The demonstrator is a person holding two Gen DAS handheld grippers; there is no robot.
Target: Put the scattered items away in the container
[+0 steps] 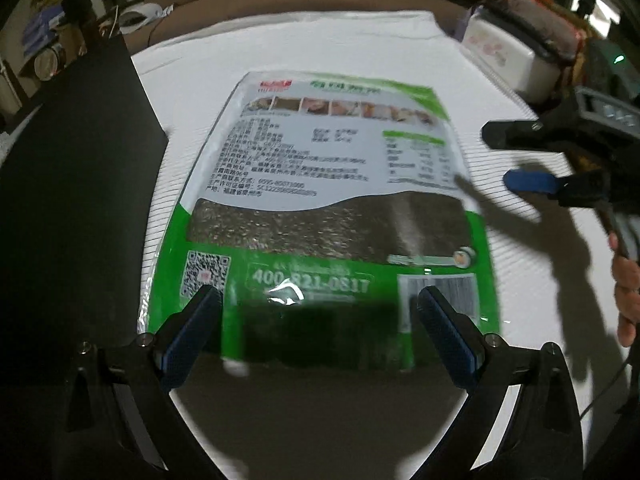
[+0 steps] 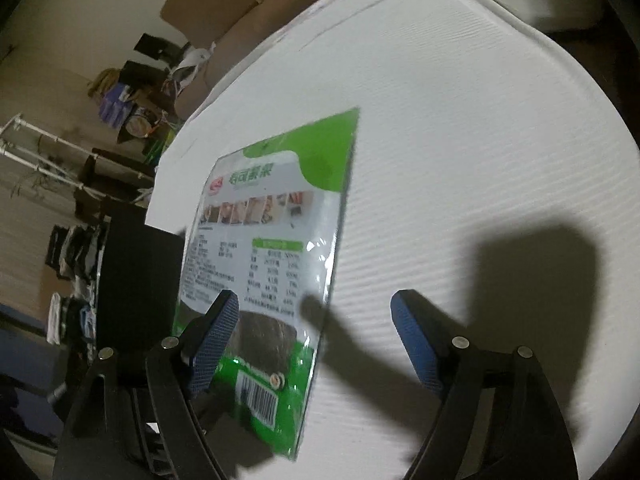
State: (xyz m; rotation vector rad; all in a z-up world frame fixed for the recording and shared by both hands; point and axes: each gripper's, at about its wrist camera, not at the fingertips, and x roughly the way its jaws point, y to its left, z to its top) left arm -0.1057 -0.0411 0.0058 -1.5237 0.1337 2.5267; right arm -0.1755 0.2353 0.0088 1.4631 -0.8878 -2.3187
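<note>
While 1 seaweed pack lies flat, both grippers' fingers apart, nothing gripped, 1 black box beside.

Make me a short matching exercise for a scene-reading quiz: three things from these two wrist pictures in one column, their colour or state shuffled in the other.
Things:
1. seaweed packet
2. container
3. left gripper

Descriptions:
A. black, at the left edge of the white sheet
B. jaws open, above the packet's near end
C. green and white, lying flat

Pairs: 1-C, 2-A, 3-B
</note>
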